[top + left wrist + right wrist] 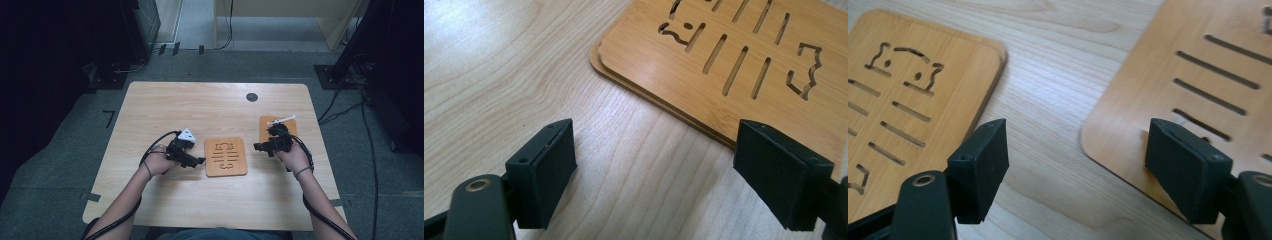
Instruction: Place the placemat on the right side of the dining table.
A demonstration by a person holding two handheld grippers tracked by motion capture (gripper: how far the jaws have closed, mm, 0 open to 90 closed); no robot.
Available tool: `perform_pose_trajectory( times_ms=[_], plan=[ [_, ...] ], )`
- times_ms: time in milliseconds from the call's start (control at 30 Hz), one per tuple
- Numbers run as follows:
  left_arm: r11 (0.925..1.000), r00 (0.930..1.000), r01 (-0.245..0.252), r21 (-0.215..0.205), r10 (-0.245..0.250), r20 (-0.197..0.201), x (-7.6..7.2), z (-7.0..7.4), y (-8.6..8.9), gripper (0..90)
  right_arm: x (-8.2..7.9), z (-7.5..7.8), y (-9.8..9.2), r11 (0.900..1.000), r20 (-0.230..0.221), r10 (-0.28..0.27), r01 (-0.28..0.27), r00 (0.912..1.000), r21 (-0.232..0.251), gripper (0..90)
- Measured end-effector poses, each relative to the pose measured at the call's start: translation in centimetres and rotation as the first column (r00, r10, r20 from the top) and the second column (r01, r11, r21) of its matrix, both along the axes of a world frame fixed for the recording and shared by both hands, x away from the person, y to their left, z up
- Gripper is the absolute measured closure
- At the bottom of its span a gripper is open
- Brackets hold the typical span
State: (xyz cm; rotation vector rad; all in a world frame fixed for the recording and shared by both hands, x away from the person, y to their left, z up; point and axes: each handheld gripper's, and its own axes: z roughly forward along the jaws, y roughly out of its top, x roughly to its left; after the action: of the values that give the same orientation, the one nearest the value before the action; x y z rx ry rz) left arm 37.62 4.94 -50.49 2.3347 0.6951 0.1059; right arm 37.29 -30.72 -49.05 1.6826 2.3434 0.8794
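Slotted board (pixel 226 157) between left claw (pixel 199 161) and right claw (pixel 258 147), untouched.

Pale wood table (pixel 165 102), round dark hole (pixel 252 97) near far edge; grey carpet floor (pixel 60 150).

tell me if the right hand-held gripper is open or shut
Open. The right hand-held gripper has its jaws wide apart with bare table between them, gripping nothing, beside the slotted wooden board.
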Motion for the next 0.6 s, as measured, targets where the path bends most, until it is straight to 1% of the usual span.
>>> perform_pose_trajectory(
  times_ms=[67,133,400,600],
  plan=[
    [1.0000,1.0000,-0.006,-0.002,0.006,-0.003,0.0,0.0,0.0,16.4,-0.1,-0.1,0.5,1.000,-0.004,0.015,-0.015,0.9999,-0.006,25.5],
    [0.9999,0.9999,-0.010,-0.006,0.010,-0.006,0.0,0.0,0.1,16.4,-0.1,-0.2,0.9,0.999,0.006,0.030,-0.030,0.9995,-0.017,25.6],
    [0.9998,0.9998,-0.017,-0.008,0.017,-0.006,0.1,0.0,0.2,16.4,-0.3,-0.2,2.2,0.997,0.017,0.069,-0.069,0.9974,-0.023,25.5],
    [0.9999,0.9999,-0.013,-0.006,0.013,-0.006,0.1,0.0,0.3,16.3,-0.3,-0.3,2.6,0.996,0.036,0.082,-0.081,0.9960,-0.029,25.3]
  ],
)
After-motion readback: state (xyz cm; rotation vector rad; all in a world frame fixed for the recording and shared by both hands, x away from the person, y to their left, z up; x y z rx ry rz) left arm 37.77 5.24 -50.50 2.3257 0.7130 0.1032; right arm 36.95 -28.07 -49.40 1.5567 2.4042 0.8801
